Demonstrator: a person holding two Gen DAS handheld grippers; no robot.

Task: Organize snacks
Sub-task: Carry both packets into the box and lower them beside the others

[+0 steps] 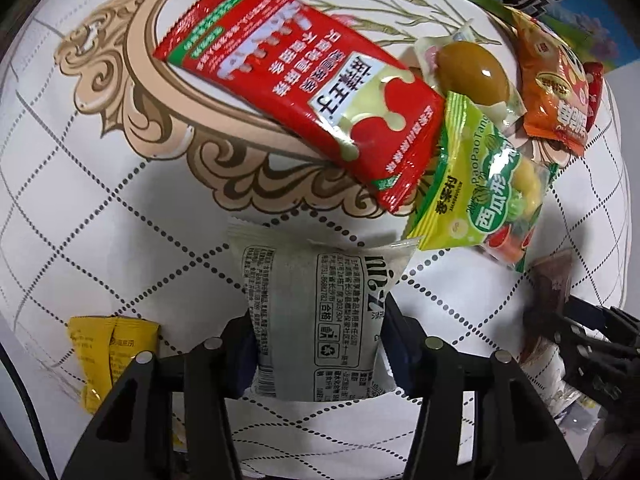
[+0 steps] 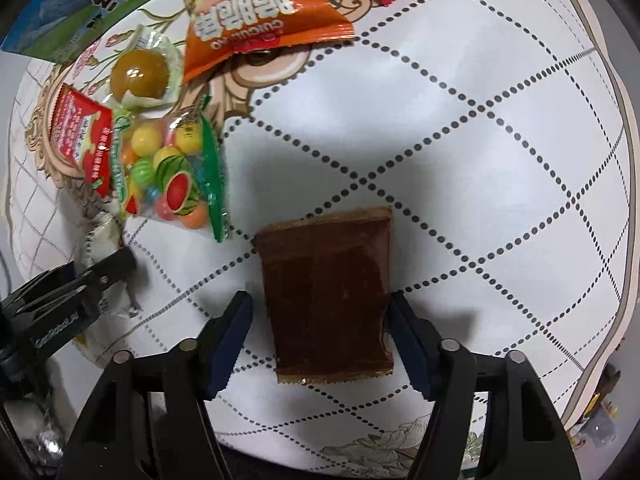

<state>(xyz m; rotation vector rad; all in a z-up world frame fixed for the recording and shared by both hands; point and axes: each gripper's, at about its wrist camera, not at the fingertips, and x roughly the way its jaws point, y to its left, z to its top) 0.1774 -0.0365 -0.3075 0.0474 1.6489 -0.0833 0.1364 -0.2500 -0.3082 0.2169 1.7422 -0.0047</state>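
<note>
My left gripper point(image 1: 318, 344) is shut on a grey-white snack packet point(image 1: 316, 312) with black print; its pads press both sides. My right gripper point(image 2: 320, 340) straddles a brown packet point(image 2: 328, 296) lying on the tablecloth; the right pad touches its edge and a small gap shows at the left pad. Beyond lies a pile: a red sachet point(image 1: 296, 84), a green-yellow watermelon gum bag point(image 1: 488, 192), a wrapped brown egg point(image 1: 472, 72) and an orange snack bag point(image 1: 556, 88). The same gum bag point(image 2: 172, 168), egg point(image 2: 140, 74) and orange bag point(image 2: 256, 12) show in the right view.
A yellow packet point(image 1: 108, 356) lies left of the left gripper. A blue-green milk carton point(image 2: 80, 8) stands at the back. The white quilted tablecloth point(image 2: 480, 160) has an edge at the right. The left gripper point(image 2: 76, 292) shows at the right view's left.
</note>
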